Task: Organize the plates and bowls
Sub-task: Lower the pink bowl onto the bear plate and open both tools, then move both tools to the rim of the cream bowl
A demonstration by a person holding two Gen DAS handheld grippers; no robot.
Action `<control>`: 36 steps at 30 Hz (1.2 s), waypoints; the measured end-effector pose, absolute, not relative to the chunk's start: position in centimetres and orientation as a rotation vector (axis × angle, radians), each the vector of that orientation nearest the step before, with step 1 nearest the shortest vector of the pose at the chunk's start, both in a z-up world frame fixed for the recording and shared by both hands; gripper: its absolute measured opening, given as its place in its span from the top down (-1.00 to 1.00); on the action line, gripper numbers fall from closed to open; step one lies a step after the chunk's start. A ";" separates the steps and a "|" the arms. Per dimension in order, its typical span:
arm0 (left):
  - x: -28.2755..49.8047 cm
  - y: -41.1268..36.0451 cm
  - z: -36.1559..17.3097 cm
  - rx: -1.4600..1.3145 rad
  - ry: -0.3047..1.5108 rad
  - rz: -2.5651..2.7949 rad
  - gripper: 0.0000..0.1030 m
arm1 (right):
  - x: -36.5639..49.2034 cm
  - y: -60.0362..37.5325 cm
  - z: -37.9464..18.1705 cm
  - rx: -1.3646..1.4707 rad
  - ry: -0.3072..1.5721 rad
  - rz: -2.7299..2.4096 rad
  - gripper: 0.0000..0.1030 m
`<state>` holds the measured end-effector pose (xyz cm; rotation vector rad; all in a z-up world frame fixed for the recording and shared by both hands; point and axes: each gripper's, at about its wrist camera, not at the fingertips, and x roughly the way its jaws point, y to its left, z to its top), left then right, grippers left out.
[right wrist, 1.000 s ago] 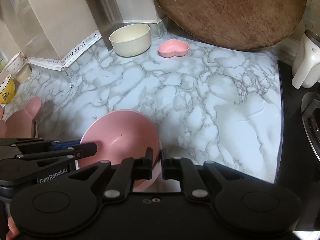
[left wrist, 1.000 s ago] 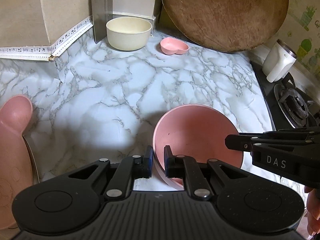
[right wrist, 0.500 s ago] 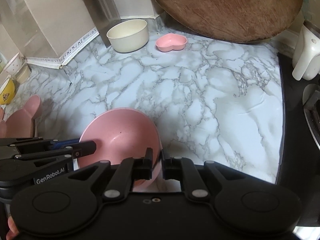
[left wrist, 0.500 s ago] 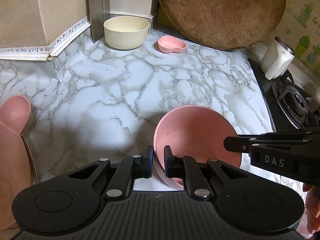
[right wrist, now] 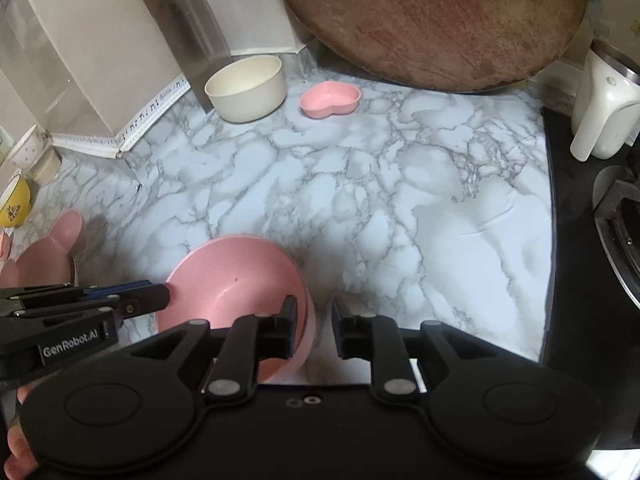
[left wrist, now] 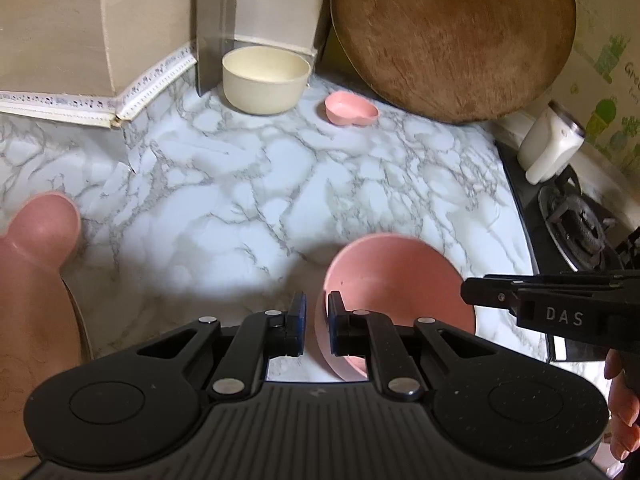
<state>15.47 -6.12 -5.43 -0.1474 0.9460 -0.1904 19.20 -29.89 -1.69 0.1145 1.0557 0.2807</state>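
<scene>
A marble-patterned surface (right wrist: 440,216) is seen. At its back a cream bowl (right wrist: 246,88) is set, with a pink heart dish (right wrist: 330,100) just beside it and a round wooden board (right wrist: 436,20) leaned behind. A pink eared plate (right wrist: 44,256) lies at the left edge, near a yellow bowl (right wrist: 14,202).
</scene>
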 end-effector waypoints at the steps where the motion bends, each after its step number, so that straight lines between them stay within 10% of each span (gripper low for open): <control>1: 15.5 -6.0 -5.2 -0.152 0.939 -0.187 0.80 | 19.2 -29.8 -1.4 0.112 1.049 0.286 0.58; 16: 16.9 -5.0 -2.1 -0.170 0.811 -0.155 0.77 | 21.3 -28.7 1.8 0.081 0.951 0.373 0.32; 19: 17.3 -5.0 -1.9 -0.183 0.801 -0.153 0.53 | 21.9 -28.6 2.1 0.071 0.934 0.387 0.16; 23: 17.7 -4.9 -1.3 -0.197 0.757 -0.124 -0.35 | 22.9 -28.4 2.6 0.055 0.904 0.406 -0.05; 36: 23.4 -4.9 0.0 -0.245 0.734 -0.034 -0.50 | 29.5 -28.5 4.6 0.042 0.793 0.477 -0.87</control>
